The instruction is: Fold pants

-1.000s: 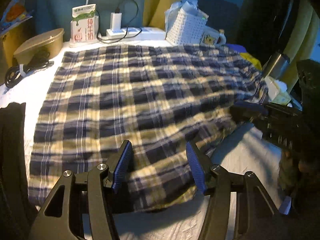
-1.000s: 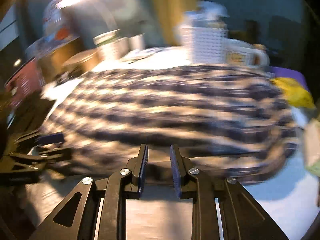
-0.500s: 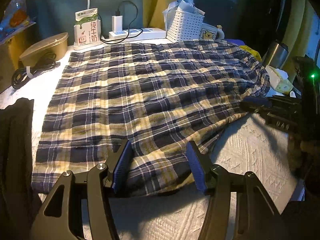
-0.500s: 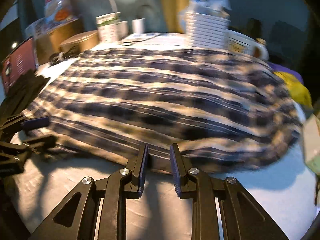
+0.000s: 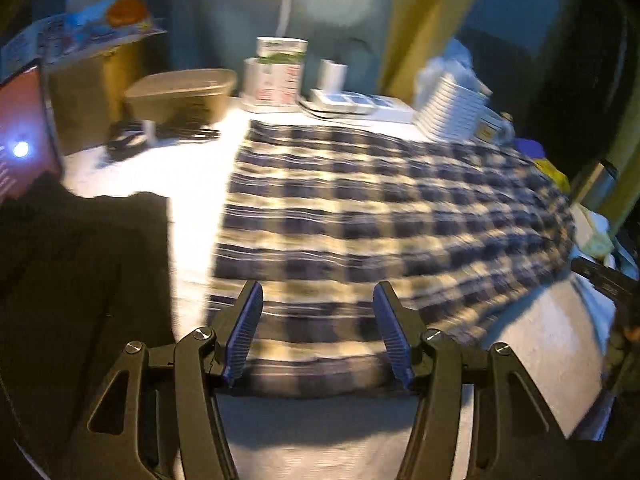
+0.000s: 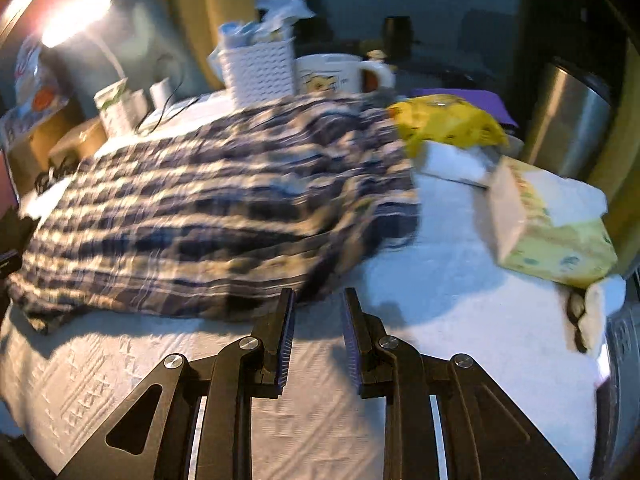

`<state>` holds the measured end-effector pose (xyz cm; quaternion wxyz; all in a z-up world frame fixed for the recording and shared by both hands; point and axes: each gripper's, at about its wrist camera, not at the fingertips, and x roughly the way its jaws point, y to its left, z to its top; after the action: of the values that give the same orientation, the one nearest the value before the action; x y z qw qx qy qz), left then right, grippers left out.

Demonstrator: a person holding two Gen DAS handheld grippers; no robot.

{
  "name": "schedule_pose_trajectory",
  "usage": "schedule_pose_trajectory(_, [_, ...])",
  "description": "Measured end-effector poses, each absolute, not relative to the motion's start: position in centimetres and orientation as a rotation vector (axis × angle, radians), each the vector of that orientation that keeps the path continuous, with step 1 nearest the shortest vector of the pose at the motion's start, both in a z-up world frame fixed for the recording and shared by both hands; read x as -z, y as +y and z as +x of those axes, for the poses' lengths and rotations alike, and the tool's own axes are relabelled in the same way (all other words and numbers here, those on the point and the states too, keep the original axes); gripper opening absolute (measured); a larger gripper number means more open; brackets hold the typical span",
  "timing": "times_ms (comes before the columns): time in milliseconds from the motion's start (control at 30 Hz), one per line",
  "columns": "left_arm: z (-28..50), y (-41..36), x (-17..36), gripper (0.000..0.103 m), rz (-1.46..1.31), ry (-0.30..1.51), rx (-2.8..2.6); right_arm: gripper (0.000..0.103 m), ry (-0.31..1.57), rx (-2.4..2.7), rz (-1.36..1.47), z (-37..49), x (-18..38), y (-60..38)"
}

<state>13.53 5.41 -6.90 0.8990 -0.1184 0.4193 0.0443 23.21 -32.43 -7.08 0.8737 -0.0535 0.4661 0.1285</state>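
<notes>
The blue and cream plaid pants point(image 5: 380, 216) lie spread flat on the white textured cloth point(image 6: 440, 320). My left gripper point(image 5: 318, 292) hovers open over the pants' near edge towards their left end; plaid shows between its blue pads point(image 5: 246, 328), which do not press on it. My right gripper point(image 6: 319, 294) sits at the near right edge of the pants point(image 6: 200, 208). Its jaws are opening, and only the white cloth and the tip of the hem show between them. The right gripper's dark body point(image 5: 600, 276) also shows at the right in the left wrist view.
A dark garment point(image 5: 80, 280) lies left of the pants. To the right stand a tissue box point(image 6: 552, 232), a yellow bag point(image 6: 448, 124) and a steel flask point(image 6: 568, 120). Behind are a white basket point(image 6: 260, 68), a mug point(image 6: 336, 74), a carton point(image 5: 280, 72) and a bowl point(image 5: 180, 96).
My left gripper has shifted left along the pants' near edge. My right gripper has swung right to their right end and its jaws stand a little wider.
</notes>
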Motion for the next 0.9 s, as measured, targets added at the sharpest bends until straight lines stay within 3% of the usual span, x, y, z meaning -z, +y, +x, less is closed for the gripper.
schedule_pose_trajectory(33, [13.5, 5.8, 6.9, 0.058, -0.249, 0.869, -0.101, 0.033, 0.973, -0.261, -0.093, 23.3, 6.9, -33.0])
schedule_pose_trajectory(100, [13.5, 6.5, 6.7, 0.058, -0.258, 0.866, -0.118, 0.074, 0.970, -0.256, -0.052, 23.6, 6.7, -33.9])
schedule_pose_trajectory(133, [13.6, 6.6, 6.6, 0.058, -0.256, 0.861, -0.123, 0.079, 0.965, -0.258, -0.026, 23.6, 6.6, -34.1])
schedule_pose_trajectory(233, [14.1, 6.6, 6.1, 0.059, -0.238, 0.849, -0.141, 0.080, 0.964, -0.279, 0.064, 24.0, 6.6, -35.0])
schedule_pose_trajectory(333, [14.6, 6.3, 5.8, 0.078, -0.228, 0.831, -0.137, 0.080, 0.996, -0.296, 0.144, 24.9, 7.6, -35.2])
schedule_pose_trajectory(367, [14.8, 6.2, 5.8, 0.080, -0.223, 0.827, -0.135, 0.080, 1.010, -0.298, 0.167, 25.2, 8.0, -35.3])
schedule_pose_trajectory(900, [17.1, 7.5, 6.9, 0.080, -0.219, 0.847, -0.179, 0.080, 0.979, -0.291, 0.294, 31.2, 9.5, -34.7])
